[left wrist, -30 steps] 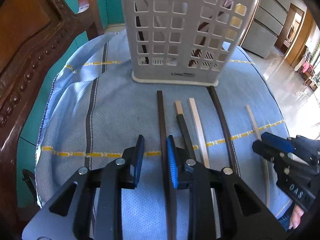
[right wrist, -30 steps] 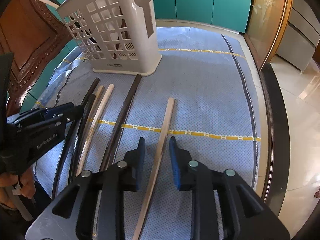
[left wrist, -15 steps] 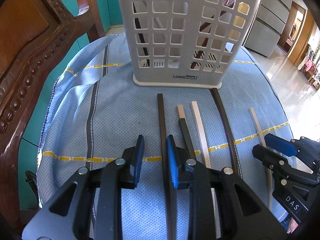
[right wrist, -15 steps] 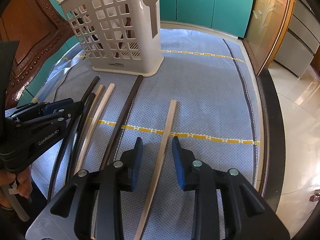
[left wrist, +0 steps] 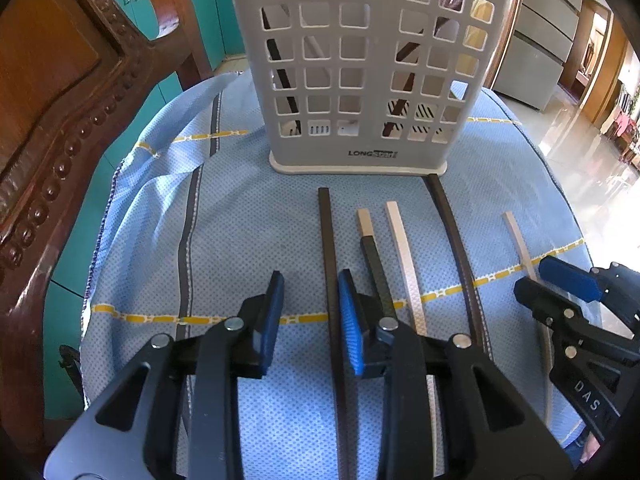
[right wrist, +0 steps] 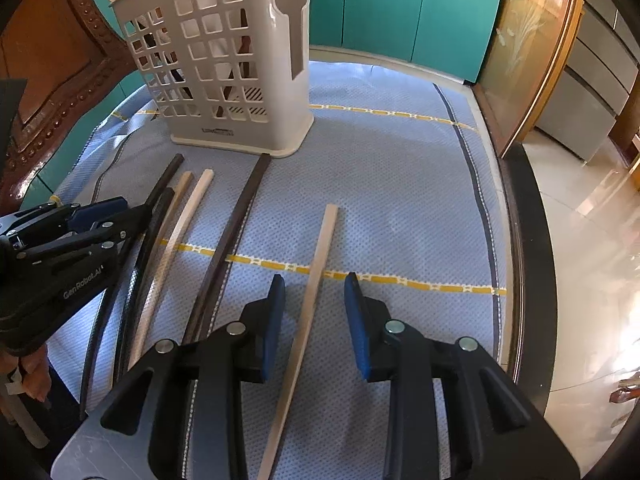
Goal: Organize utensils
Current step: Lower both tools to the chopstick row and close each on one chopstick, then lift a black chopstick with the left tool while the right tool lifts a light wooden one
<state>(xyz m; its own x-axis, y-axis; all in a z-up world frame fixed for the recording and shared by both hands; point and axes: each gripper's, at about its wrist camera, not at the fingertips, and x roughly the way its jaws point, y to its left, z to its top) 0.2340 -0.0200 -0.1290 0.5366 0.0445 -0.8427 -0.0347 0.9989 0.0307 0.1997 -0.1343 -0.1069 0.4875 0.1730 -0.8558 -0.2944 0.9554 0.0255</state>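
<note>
A white perforated utensil holder (left wrist: 372, 68), holding dark and pale sticks (left wrist: 282, 76), is set at the blue cloth's (right wrist: 400, 184) far edge. The left gripper's (left wrist: 310, 312) jaws are opening around a dark stick (left wrist: 329, 248), untouched; the right gripper's (right wrist: 314, 312) are parted astride a pale stick (right wrist: 320, 256).

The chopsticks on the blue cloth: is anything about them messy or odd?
Mostly tidy, in near-parallel rows before the white holder. One oddity: a short dark chopstick lies on top of a pale chopstick, hiding most of it. Another pale one lies apart.
</note>
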